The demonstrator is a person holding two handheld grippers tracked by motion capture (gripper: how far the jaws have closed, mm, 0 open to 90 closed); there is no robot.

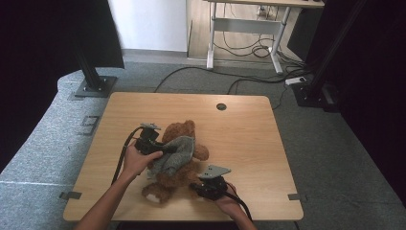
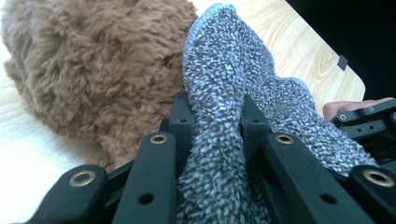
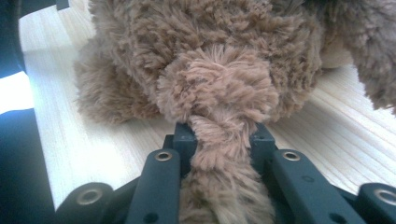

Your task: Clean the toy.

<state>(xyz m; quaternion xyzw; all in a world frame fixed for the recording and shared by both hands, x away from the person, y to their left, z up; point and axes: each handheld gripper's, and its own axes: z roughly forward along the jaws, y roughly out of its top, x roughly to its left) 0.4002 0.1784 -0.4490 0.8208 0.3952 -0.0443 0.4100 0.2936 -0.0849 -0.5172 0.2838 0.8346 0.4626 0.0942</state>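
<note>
No legible text, label or number anywhere.

Brown teddy bear (image 1: 179, 139), speckled grey cloth (image 1: 178, 153), pale wood-grain table (image 1: 249, 139).

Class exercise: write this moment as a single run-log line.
left gripper: shut on grey cloth | right gripper: shut on teddy bear limb | table: bear lying on it
</note>
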